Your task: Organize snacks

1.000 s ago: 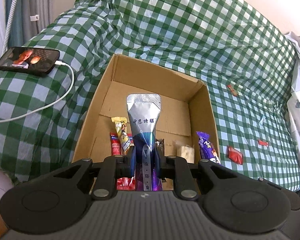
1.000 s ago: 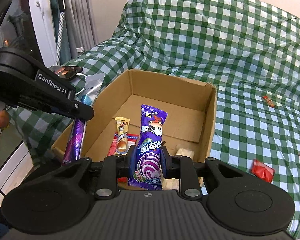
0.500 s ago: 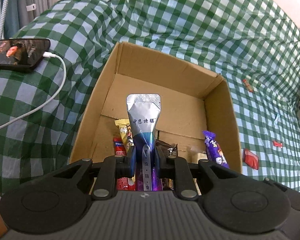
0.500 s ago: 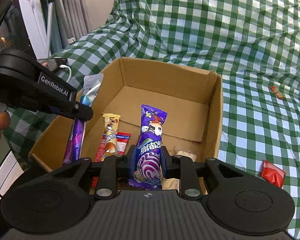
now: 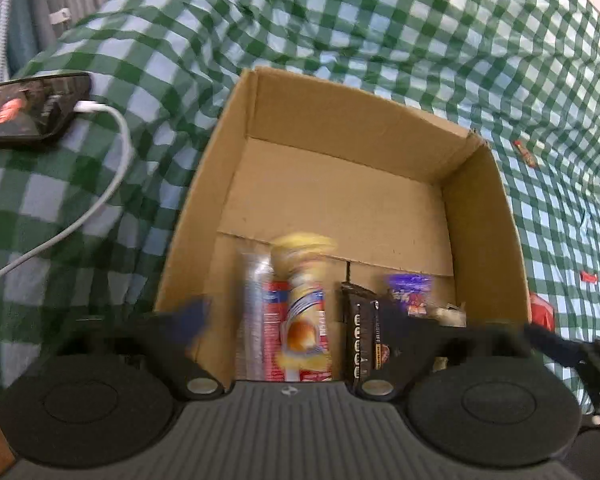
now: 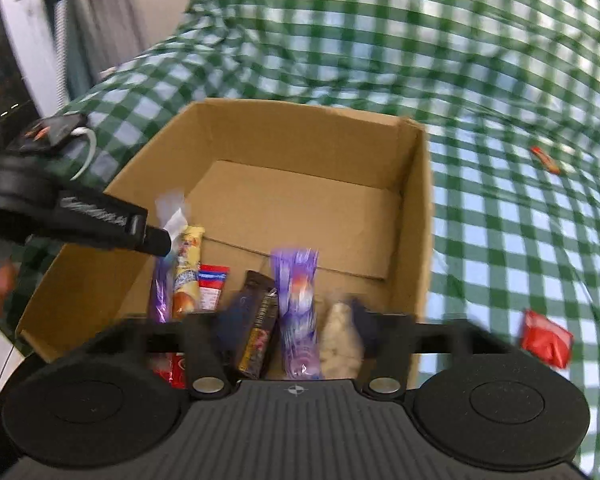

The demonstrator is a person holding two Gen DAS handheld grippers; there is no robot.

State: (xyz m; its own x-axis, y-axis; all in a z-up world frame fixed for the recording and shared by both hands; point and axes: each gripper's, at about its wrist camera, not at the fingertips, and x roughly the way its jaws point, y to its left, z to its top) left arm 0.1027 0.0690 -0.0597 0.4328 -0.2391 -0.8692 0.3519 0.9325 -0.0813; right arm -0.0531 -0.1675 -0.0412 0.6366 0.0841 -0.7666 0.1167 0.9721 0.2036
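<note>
An open cardboard box stands on the green checked cloth. My left gripper hangs over its near end, jaws opening wide. The silver and purple pouch is loose between them, blurred, dropping beside a yellow bar and a red packet. My right gripper is over the same box with its jaws opening. The purple wafer packet sits blurred between them with no pad on it, next to a dark bar and a pale snack.
A phone with a white cable lies left of the box. A red packet and a small red candy lie on the cloth to the right. A finger of the left gripper crosses the box's left side.
Both grippers sank toward the box and opened. The silver pouch left the left jaws and the purple packet left the right jaws; both are dropping into the box.
</note>
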